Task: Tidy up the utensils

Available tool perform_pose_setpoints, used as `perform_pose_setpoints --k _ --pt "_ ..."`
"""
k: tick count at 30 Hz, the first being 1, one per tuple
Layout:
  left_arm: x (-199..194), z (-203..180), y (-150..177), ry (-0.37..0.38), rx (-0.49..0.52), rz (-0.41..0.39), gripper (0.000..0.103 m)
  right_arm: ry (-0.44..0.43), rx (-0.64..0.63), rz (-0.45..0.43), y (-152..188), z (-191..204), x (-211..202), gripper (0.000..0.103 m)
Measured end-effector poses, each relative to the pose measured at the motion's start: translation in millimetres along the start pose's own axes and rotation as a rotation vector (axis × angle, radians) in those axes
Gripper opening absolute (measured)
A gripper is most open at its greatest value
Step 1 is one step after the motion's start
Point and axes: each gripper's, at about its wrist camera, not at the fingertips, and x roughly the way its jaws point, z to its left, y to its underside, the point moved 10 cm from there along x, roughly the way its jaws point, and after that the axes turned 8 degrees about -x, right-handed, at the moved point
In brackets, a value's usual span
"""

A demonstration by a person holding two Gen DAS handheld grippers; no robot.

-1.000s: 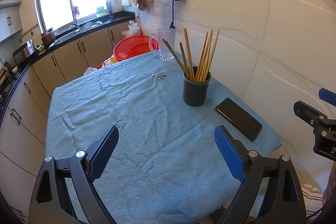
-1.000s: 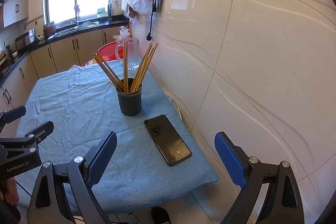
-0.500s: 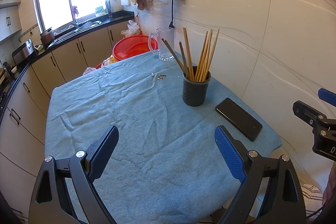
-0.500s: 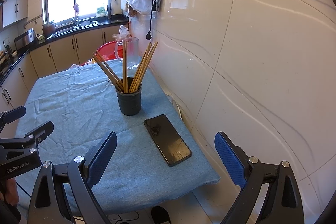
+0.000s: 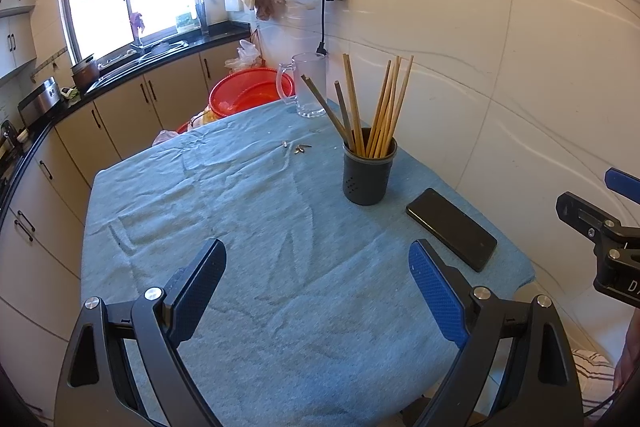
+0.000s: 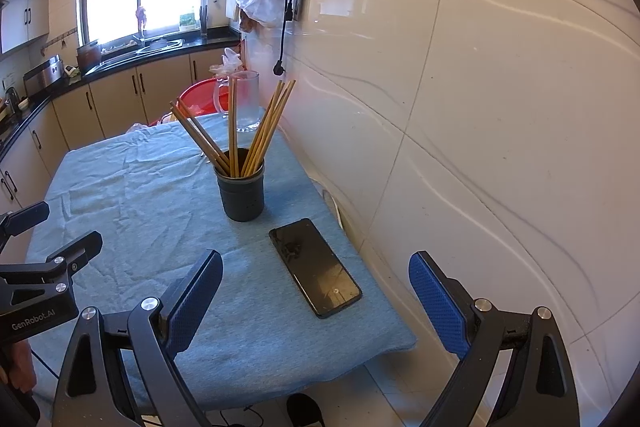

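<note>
- The long, thin wooden chopsticks (image 5: pixel 376 107) are standing bundled in a dark grey round plastic holder (image 5: pixel 369 175), which is sitting on the blue cloth-covered surface (image 5: pixel 248 227) near the white tiled wall.
- They are likely handling as light, stiff and smooth sticks, liable to slip or swivel between pads; taking hold at the upper shafts, clear of the holder's rim, is looking safest.
- The holder is probably light too, so a sideways tug on a stick may be tipping it.
- Counting the chopsticks: about eight or nine are showing, though overlaps are making the exact number uncertain.
- One holder, one black smartphone (image 6: pixel 315 267) lying flat just beside it, and one clear glass mug (image 5: pixel 306 89) farther back are sitting on the cloth; a few small metal bits (image 5: pixel 298 147) are lying near the middle.
- The left claw (image 5: pixel 316 291) is hanging released, wide apart and gripping nothing, above the near cloth.
- The right claw (image 6: pixel 316 291) is likewise spread wide and gripping nothing, near the phone's end.
</note>
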Motion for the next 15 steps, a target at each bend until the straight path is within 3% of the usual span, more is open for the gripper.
perform_pose_setpoints --k 15 --pt "8 14 -8 0.021 -0.014 -0.017 0.092 -0.001 0.0 0.015 -8 8 13 0.097"
